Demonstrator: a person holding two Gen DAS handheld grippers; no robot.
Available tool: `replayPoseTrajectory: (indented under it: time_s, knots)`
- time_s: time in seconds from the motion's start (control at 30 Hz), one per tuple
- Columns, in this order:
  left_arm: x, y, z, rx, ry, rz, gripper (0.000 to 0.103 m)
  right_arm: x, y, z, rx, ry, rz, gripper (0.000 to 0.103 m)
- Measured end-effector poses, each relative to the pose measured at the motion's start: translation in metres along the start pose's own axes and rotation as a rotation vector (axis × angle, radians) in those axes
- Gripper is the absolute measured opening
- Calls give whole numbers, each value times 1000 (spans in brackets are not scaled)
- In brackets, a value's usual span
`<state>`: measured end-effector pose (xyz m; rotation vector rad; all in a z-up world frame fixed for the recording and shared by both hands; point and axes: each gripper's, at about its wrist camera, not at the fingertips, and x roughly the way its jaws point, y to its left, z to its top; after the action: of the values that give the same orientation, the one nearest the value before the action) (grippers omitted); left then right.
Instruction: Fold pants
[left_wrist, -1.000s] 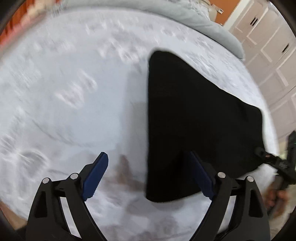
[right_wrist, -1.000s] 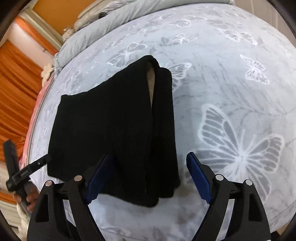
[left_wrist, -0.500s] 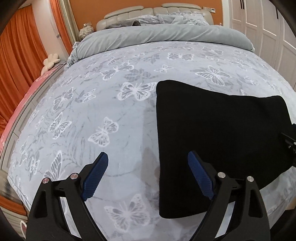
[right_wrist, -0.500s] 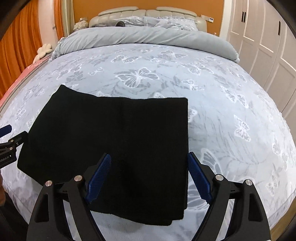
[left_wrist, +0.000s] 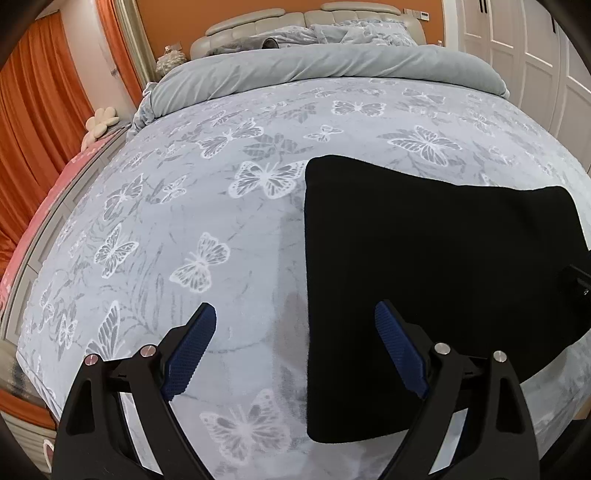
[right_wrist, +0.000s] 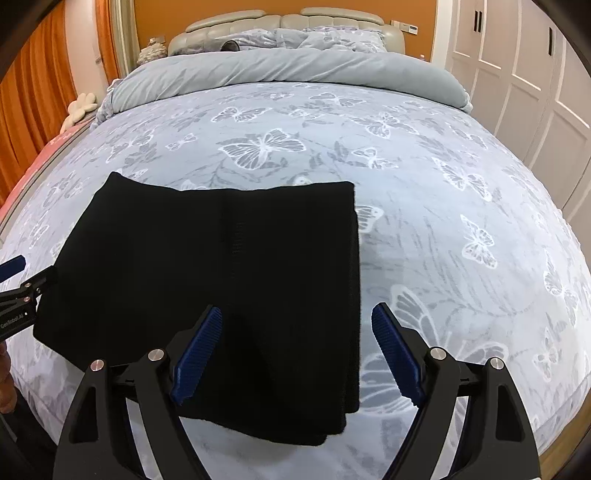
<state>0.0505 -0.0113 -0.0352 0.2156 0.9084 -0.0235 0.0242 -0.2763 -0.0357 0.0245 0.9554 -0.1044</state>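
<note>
The black pants (left_wrist: 424, 266) lie folded into a flat rectangle on the butterfly bedspread (left_wrist: 207, 206), near the bed's front edge. My left gripper (left_wrist: 295, 332) is open and empty, held above the pants' left edge. My right gripper (right_wrist: 297, 332) is open and empty, held above the pants (right_wrist: 221, 277) near their right edge. The left gripper's tip shows at the left edge of the right wrist view (right_wrist: 18, 288), and the right gripper's tip at the right edge of the left wrist view (left_wrist: 576, 280).
A rolled grey duvet (right_wrist: 280, 70) and pillows lie at the head of the bed by the padded headboard (right_wrist: 258, 18). Orange curtains (left_wrist: 40, 122) hang on the left. White wardrobe doors (right_wrist: 535, 74) stand on the right.
Both grippers have pulled back and risen away from the pants, and the views have levelled toward the headboard. The pants now lie flatter and squarer than a second ago.
</note>
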Motion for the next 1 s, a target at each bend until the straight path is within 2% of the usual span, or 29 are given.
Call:
replayPoseTrajectory:
  time_s: [0.1,0.13,0.27,0.37,0.5,0.6,0.67,0.73,0.77,0.8,0.87,0.9,1.0]
  knots:
    - [3,0,-2,-2,9,-3,86,4,-5,-1,19,23,10,82]
    - [5,1,-3,-8,20,-16,91,8,-8,-2,40,43,22,82]
    - [26,10,-8,-89,148,-181,96,22,-25,-7,133,123,110,82]
    - [43,18,-12,-175,236,-295,97,34,-41,-11,247,180,210,82]
    - [56,25,-14,-249,290,-378,98,40,-49,-15,318,210,271,82]
    - [47,23,-13,-248,256,-351,96,25,-44,-12,283,155,222,82]
    - [23,14,-11,-178,146,-272,96,4,-31,-8,186,86,168,82]
    - [2,4,-10,-102,55,-232,96,-7,-20,-7,111,43,156,82]
    - [-11,-6,-11,-45,-5,-219,96,-8,-14,-7,74,41,147,73]
    - [-19,-12,-12,-6,-40,-214,97,-3,-10,-6,52,63,145,40]
    - [-38,-36,-18,115,-119,-216,97,3,-10,-3,48,99,113,18]
    - [-43,-45,-20,154,-138,-225,97,-1,-13,3,62,90,155,11]
    - [-58,-85,-25,298,-181,-296,98,-20,-19,22,120,57,325,7]
